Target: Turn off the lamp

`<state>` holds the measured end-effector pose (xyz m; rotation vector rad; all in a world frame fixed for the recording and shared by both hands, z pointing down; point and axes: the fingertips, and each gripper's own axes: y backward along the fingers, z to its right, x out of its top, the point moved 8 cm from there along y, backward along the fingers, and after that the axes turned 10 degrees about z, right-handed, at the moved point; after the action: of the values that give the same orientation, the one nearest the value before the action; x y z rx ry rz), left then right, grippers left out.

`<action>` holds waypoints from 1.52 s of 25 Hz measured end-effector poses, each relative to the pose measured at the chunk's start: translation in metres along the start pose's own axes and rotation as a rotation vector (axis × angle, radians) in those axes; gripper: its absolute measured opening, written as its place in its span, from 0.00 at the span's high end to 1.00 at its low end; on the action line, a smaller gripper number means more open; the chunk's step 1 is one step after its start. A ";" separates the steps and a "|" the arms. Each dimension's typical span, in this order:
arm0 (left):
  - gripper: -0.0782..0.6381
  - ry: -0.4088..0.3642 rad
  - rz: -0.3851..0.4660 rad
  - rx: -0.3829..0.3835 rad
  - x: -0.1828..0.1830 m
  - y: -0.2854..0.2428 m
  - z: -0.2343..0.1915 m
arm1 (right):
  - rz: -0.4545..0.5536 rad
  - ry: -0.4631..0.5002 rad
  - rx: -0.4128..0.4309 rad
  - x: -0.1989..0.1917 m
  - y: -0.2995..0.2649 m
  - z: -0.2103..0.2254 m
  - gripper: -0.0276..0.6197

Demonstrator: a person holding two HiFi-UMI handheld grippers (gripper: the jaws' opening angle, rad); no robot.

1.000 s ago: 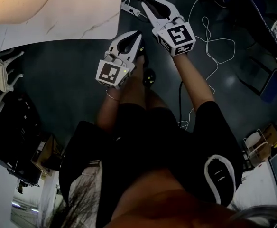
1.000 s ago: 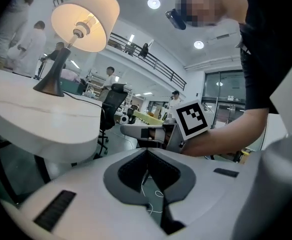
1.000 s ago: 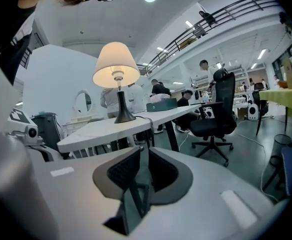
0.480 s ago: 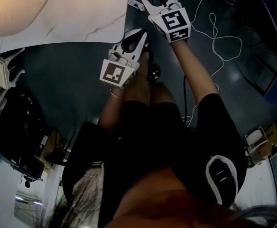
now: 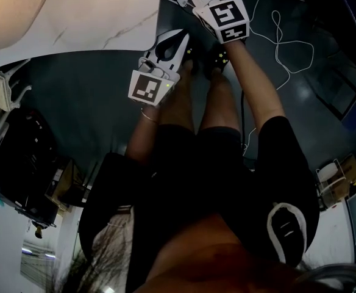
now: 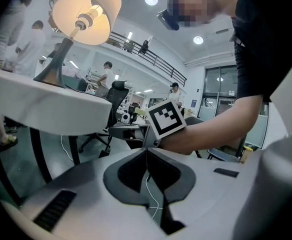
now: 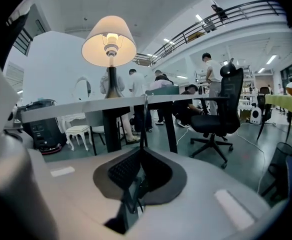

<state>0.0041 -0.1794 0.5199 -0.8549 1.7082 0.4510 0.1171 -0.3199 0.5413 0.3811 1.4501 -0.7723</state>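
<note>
Surroundings consist of a bright, high-ceilinged hall with an upper railing, an office chair [image 7: 221,114] and several people standing beyond the white table [image 7: 86,104], over a dark floor [image 5: 92,102]. The lamp [image 6: 81,19] stands on the table with its bulb lit. Pose: the left forearm [image 5: 140,136] and right forearm [image 5: 257,84] extend forward and slightly downward toward the table's near edge. The left gripper [image 5: 178,37] sits just short of that edge with its marker cube [image 5: 147,87] toward the operator. Its jaws are closed tip to tip and empty. The right gripper [image 7: 145,150] is held further forward, at the table's corner. Its jaws have just been closing and now meet at the tips. A thin dark line [image 7: 145,119] runs from those tips up to the table's edge; whether it is a cord pinched by the pads cannot be determined. View differences: the head view shows only the glowing shade above the table top, plus a loose white cable [image 5: 281,41] on the floor to the right of the table. Both gripper views look up from below the table top and show the whole lamp, including its dark base. Only the left gripper view shows the right forearm and its cube crossing to the right of the table. Only the right gripper view shows a black boxy unit [image 7: 43,119] on the floor left of the table; its contents are not visible.
</note>
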 end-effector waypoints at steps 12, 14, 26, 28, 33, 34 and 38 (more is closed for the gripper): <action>0.88 -0.004 0.020 0.108 -0.015 -0.014 0.008 | 0.028 -0.071 0.124 0.030 0.040 0.008 0.94; 0.88 -0.007 0.014 0.115 -0.017 -0.017 0.008 | 0.033 -0.084 0.135 0.035 0.044 0.007 0.94; 0.88 -0.006 -0.066 0.239 -0.036 -0.021 -0.011 | 0.093 -0.158 0.242 0.068 0.062 0.001 0.94; 0.88 -0.011 -0.076 0.242 -0.038 -0.024 -0.015 | 0.099 -0.171 0.258 0.072 0.064 0.002 0.94; 0.88 -0.014 -0.084 0.269 -0.038 -0.033 -0.022 | 0.125 -0.219 0.290 0.082 0.068 0.001 0.94; 0.88 -0.017 -0.085 0.273 -0.039 -0.035 -0.024 | 0.127 -0.227 0.298 0.083 0.069 0.000 0.94; 0.88 -0.033 -0.072 0.277 -0.039 -0.037 -0.029 | 0.126 -0.235 0.313 0.088 0.070 -0.001 0.94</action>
<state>0.0166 -0.2115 0.5701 -0.6997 1.6572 0.1727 0.1581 -0.2911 0.4410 0.5937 1.0767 -0.9116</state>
